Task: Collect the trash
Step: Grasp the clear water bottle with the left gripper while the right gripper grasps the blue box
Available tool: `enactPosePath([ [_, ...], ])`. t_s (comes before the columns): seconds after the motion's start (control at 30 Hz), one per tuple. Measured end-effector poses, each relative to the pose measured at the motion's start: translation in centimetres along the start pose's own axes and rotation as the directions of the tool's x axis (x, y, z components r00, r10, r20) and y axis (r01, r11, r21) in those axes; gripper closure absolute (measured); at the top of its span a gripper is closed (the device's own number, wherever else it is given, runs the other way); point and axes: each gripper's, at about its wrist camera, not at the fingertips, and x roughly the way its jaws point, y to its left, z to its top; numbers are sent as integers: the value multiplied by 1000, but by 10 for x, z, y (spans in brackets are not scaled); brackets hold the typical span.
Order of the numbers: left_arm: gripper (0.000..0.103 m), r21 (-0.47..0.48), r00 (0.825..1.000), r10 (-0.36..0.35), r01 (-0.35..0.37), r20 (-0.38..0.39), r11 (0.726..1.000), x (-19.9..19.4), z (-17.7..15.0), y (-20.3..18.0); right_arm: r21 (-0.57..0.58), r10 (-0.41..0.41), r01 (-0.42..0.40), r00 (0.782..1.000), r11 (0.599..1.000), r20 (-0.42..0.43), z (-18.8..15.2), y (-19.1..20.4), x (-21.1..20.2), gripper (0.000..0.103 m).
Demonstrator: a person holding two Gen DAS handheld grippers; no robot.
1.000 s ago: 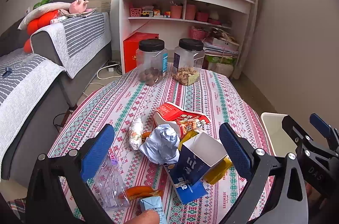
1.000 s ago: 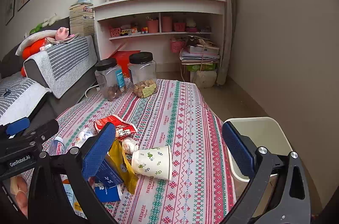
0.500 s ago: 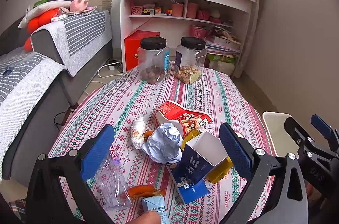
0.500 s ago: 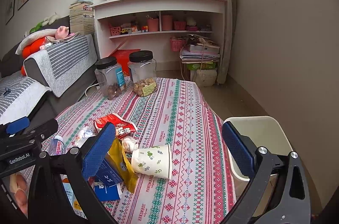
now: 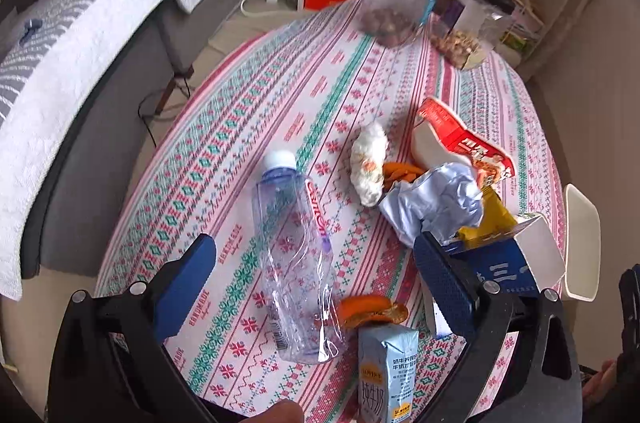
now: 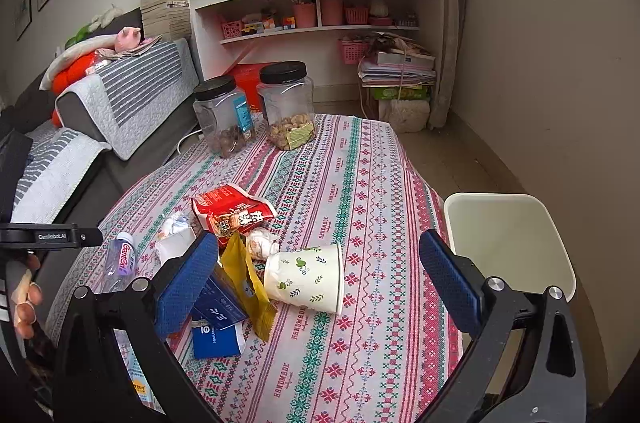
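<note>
While left gripper hangs spread above "Ganten" bottle, right gripper spread; tablecloth reads "HANDMADE".

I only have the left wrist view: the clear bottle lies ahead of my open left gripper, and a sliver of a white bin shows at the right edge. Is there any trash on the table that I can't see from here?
Observer: Yes. A paper cup with a green leaf print lies on its side next to the yellow wrapper.
Operator: Is there anything in the bin already?
Observer: The bin stands just off the table's edge, and what shows of its inside looks empty.
Operator: Is the right gripper free to take the cup?
Observer: The right gripper is open and holds nothing. The cup lies ahead of it, between its fingers in the view.
</note>
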Motion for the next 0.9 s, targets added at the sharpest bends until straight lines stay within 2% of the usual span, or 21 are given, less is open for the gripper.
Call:
enactPosePath([
  [0.07,7,-19,997,-21,20,-79,1000,15,4,5,-12,6,-6,1000,1000,-17,0,1,3,7],
  [0.17,7,-38,988,-9,4,-155,999,33,8,11,-22,16,-17,999,1000,-48,-1,2,8,7],
  [0.3,7,-69,967,-22,4,-253,998,59,10,15,-51,24,-28,997,998,-77,-4,7,15,7],
  [0.57,9,-104,955,-25,-6,-297,995,84,13,13,-112,51,-65,991,992,-122,-9,25,29,7],
  [0.6,10,-100,950,-30,-1,-310,995,88,13,12,-117,58,-74,990,990,-132,-10,27,32,7],
  [0.7,25,-98,933,-51,17,-356,995,100,10,8,-135,74,-95,985,986,-153,-12,35,37,7],
  [0.77,42,-77,932,-50,23,-360,997,102,8,5,-151,85,-111,982,982,-167,-14,42,41,7],
  [0.9,42,-38,947,-58,48,-316,998,91,8,0,-214,103,-144,976,966,-191,-18,60,47,7],
])
